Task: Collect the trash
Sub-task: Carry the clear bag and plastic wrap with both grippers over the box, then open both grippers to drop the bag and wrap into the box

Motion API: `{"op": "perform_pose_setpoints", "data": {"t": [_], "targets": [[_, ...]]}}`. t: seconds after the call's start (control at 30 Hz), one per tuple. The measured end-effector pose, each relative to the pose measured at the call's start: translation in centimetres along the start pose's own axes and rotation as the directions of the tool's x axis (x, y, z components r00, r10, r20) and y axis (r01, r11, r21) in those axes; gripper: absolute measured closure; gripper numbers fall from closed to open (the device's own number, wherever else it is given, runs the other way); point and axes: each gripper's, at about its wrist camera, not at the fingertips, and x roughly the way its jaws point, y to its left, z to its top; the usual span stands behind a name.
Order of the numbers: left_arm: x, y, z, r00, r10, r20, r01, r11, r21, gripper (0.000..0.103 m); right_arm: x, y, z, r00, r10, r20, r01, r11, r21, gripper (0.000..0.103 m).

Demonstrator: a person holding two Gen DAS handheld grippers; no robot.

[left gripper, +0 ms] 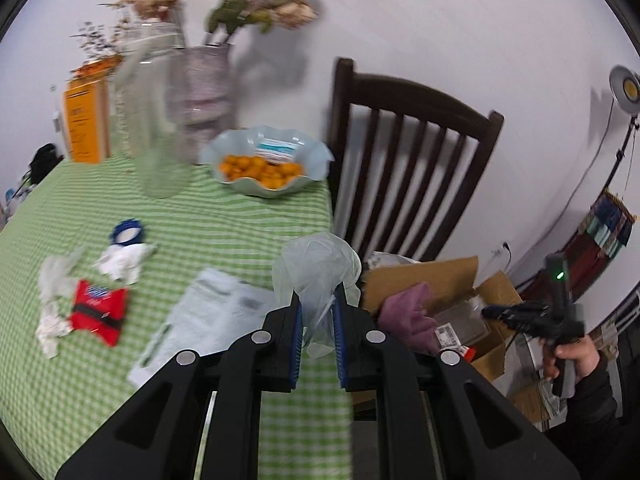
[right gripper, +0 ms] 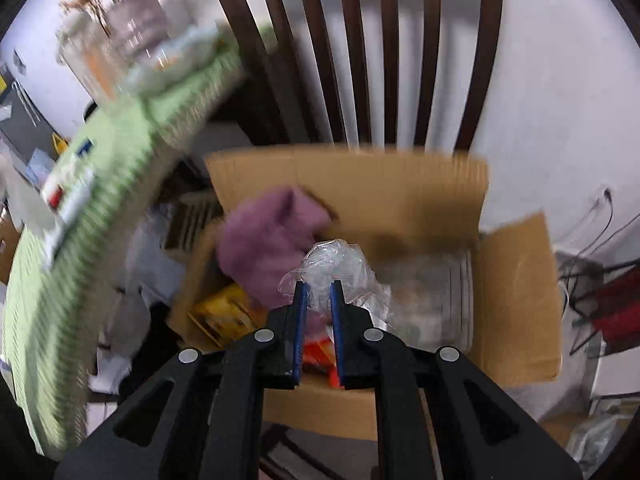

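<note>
Fingers, left: left gripper (left gripper: 316, 312) pinches a pale crumpled plastic bag (left gripper: 316, 268) between its blue pads, over the table edge.
Fingers, right: right gripper (right gripper: 319, 298) pinches a clear crinkled plastic wrapper (right gripper: 334, 266), hanging above the open cardboard box (right gripper: 516, 300).
Trash left on table: red snack packet (left gripper: 98, 312), white crumpled tissues (left gripper: 122, 262), a blue-rimmed lid (left gripper: 128, 232), a flat pale plastic bag (left gripper: 216, 312).
Handling: both films look feather-light, soft and slick; likely to cling to the pads on release. Best taken by a bunched fold, as now.
Box contents: a purple cloth (right gripper: 268, 240), yellow and orange packaging, clear plastic.
Surface: green-and-white checked tablecloth (left gripper: 224, 232), soft and liable to ruck under a scraping fingertip.
Fragile neighbours: glass vases (left gripper: 200, 96) with dried flowers, a wavy bowl of oranges (left gripper: 264, 164).
Room: dark slatted chair (left gripper: 404, 168) against a white wall, box beside it, floor cluttered.
</note>
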Motion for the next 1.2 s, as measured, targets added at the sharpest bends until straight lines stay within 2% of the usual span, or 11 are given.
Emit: {"op": "perform_pose_setpoints", "data": {"t": [0.17,0.37,0.47,0.57,0.63,0.67,0.73,0.87,0.97,1.13,1.2], "targets": [[3.1,-3.6,0.8,0.998,-0.027,-0.053,0.029,0.999,0.040,0.092,0.8,-3.1,-1.5,0.997,-0.014,-0.076,0.017,0.999,0.040,0.090],[6.8,-8.2,2.0,0.991,-0.086,-0.101,0.095,0.992,0.087,0.092,2.1,-6.2,-4.1,0.976,0.093,-0.198,-0.064,0.987,0.149,0.090],[8.6,-10.4,2.0,0.985,-0.110,-0.133,0.125,0.986,0.112,0.092,3.7,-7.1,-4.4,0.970,0.022,-0.240,0.017,0.987,0.157,0.089],[10.2,-11.9,1.7,0.978,-0.128,-0.166,0.149,0.982,0.116,0.092,5.3,-8.0,-4.5,0.960,0.044,-0.278,0.014,0.979,0.202,0.087],[11.2,-12.6,1.5,0.972,-0.138,-0.189,0.161,0.981,0.110,0.092,5.1,-7.5,-4.3,0.957,0.039,-0.288,0.014,0.984,0.176,0.076],[11.7,-12.9,1.4,0.969,-0.143,-0.203,0.167,0.980,0.106,0.092,4.8,-7.2,-4.1,0.955,0.017,-0.295,0.031,0.987,0.155,0.058],[12.6,-13.6,1.2,0.961,-0.160,-0.225,0.186,0.978,0.099,0.092,3.3,-6.7,-3.3,0.964,-0.055,-0.261,0.084,0.991,0.104,0.041],[13.9,-14.8,1.0,0.942,-0.209,-0.263,0.235,0.970,0.068,0.092,0.6,-7.7,-2.2,0.979,-0.073,-0.193,0.092,0.991,0.092,0.039],[15.2,-15.7,0.6,0.912,-0.285,-0.297,0.303,0.953,0.018,0.092,-1.7,-8.4,-1.1,0.991,-0.083,-0.105,0.094,0.990,0.102,0.036],[18.2,-17.0,-0.9,0.846,-0.383,-0.371,0.382,0.921,-0.080,0.092,-3.3,-8.5,-0.1,0.998,-0.062,-0.014,0.063,0.991,0.122,0.035],[19.7,-17.7,-1.6,0.842,-0.372,-0.390,0.372,0.925,-0.080,0.087,-3.4,-8.7,-0.1,0.998,-0.058,-0.005,0.059,0.990,0.127,0.035]]}}
